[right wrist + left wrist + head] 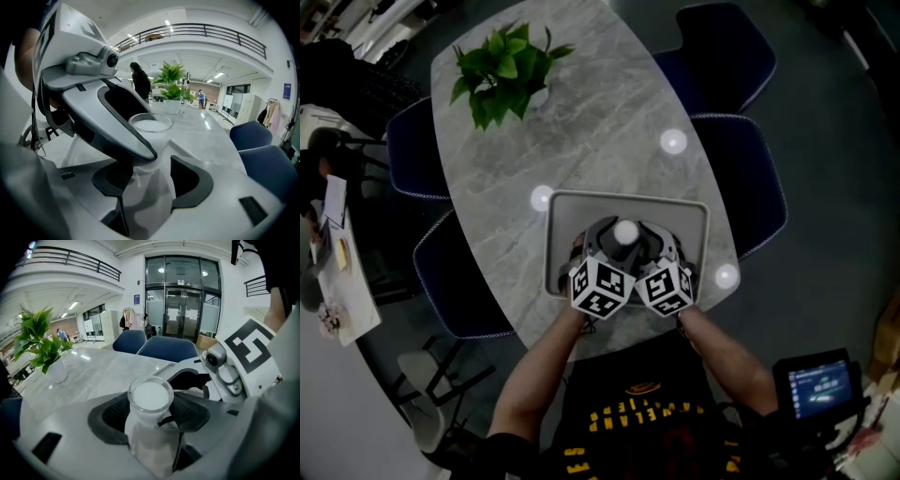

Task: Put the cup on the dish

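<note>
Item: cup, translucent with a white top, held over the near middle of the dish. The left tool and right tool are each clamped on its body from opposite sides, and whether its base touches the dish cannot be told. Step in hand, as judged, is the set-down: lower both tools evenly, keep the cup upright, seat the base flat inside the rim, then part one tool at a time without nudging. Setting: oval grey marble worktop, smooth and probably slick, with a plant at far left and blue chairs around it; bright hall with glass doors and a railed balcony.
</note>
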`<move>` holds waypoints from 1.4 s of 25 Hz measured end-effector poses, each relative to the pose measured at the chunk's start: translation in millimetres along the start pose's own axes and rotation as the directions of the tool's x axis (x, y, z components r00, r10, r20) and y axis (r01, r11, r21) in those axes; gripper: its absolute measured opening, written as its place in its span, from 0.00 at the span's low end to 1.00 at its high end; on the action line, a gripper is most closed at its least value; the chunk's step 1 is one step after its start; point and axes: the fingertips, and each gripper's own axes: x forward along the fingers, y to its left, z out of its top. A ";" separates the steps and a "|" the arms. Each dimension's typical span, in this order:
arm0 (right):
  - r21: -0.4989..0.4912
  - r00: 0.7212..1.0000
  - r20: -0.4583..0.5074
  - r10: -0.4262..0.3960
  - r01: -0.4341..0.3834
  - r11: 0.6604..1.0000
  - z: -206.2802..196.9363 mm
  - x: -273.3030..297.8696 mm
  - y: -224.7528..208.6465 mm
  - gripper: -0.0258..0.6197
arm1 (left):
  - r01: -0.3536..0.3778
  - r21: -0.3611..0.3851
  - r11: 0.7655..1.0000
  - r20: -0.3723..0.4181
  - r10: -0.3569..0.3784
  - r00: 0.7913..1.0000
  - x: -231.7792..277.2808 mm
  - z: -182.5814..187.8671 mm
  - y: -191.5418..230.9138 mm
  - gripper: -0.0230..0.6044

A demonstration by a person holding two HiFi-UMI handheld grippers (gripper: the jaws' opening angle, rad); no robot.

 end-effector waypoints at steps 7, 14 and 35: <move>0.000 1.000 -0.027 0.017 -0.017 1.000 -5.5 -2.1 4.6 0.41 | 0.000 -0.002 1.000 -0.013 0.000 1.000 6.1 -7.0 0.7 0.46; -0.003 1.000 -0.017 0.013 -0.013 1.000 -4.7 -3.9 6.3 0.41 | 0.001 -0.024 1.000 -0.004 -0.001 1.000 6.8 -9.8 2.7 0.46; 0.044 1.000 -0.011 0.024 -0.024 0.999 -10.8 -2.8 3.8 0.41 | -0.044 -0.152 0.987 0.028 0.049 0.998 9.2 -11.0 13.2 0.50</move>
